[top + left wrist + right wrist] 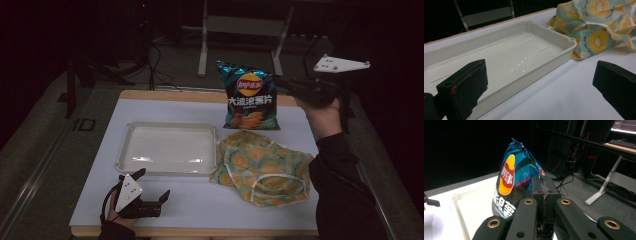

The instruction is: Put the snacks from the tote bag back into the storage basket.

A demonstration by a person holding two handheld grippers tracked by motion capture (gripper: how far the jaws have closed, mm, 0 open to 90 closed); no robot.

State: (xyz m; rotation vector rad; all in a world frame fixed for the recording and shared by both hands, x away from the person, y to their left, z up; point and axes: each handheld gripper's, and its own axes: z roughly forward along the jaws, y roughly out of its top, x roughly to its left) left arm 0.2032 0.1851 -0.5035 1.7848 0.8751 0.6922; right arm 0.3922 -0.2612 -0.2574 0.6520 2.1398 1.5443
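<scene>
A blue bag of crisps with a red and yellow logo hangs upright above the far side of the white table. My right gripper is shut on the bag's right edge. In the right gripper view, the black jaws meet on the crimped seam of the bag of crisps, with the right gripper pinching it. Near the front left corner, my left gripper rests low with its jaws wide apart and nothing between them. In its own view, the left gripper faces the tray.
An empty white plastic tray lies at the centre left of the table, its rim close to the left jaws. A crumpled fruit-print cloth bag lies right of it. Metal stand legs and cables sit on the floor behind.
</scene>
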